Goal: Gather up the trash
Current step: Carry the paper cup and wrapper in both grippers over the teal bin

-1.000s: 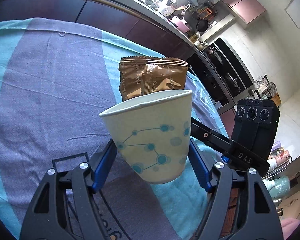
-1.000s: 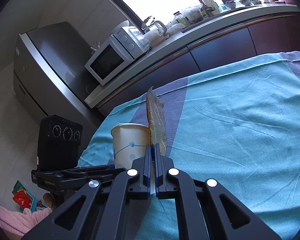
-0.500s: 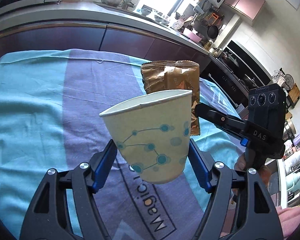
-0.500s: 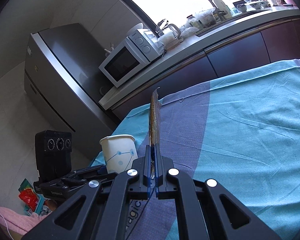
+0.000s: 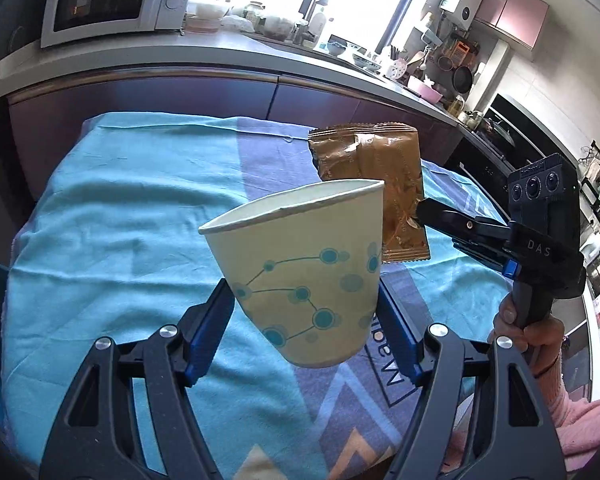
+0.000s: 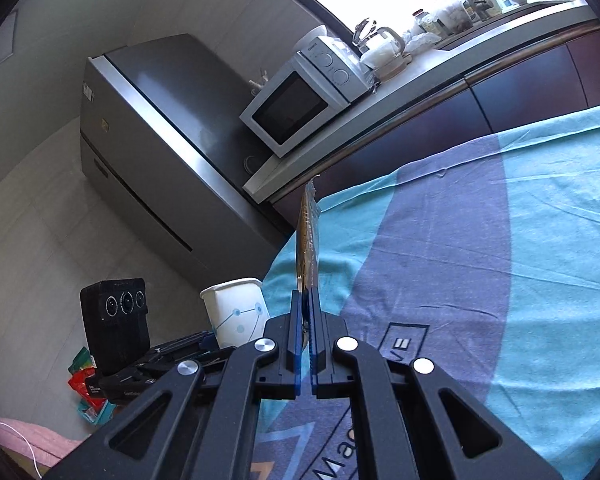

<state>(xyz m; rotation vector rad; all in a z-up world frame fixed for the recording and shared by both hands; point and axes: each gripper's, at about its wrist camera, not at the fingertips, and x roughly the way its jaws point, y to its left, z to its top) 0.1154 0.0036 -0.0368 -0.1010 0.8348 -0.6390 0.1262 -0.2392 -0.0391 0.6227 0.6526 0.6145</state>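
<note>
Only the left wrist view showed the brown snack wrapper (image 5: 374, 184) face-on — crinkled, foil-like, held above the blue tablecloth (image 5: 120, 216); the right wrist view caught it edge-on. The right gripper (image 6: 306, 308) pinched its lower edge. The left gripper (image 5: 304, 304) clamped a tilted, blue-dotted paper cup (image 5: 304, 272) — wrapper just behind its rim.

- The white paper cup with blue dots (image 5: 308, 276) sits tilted between the left gripper (image 5: 304, 320) fingers, above the teal and purple tablecloth (image 5: 120, 216).
- The brown foil wrapper (image 5: 376, 176) stands just behind the cup, pinched in the right gripper (image 6: 306, 320).
- The white microwave (image 6: 300, 100) sits on the counter beyond the table.
</note>
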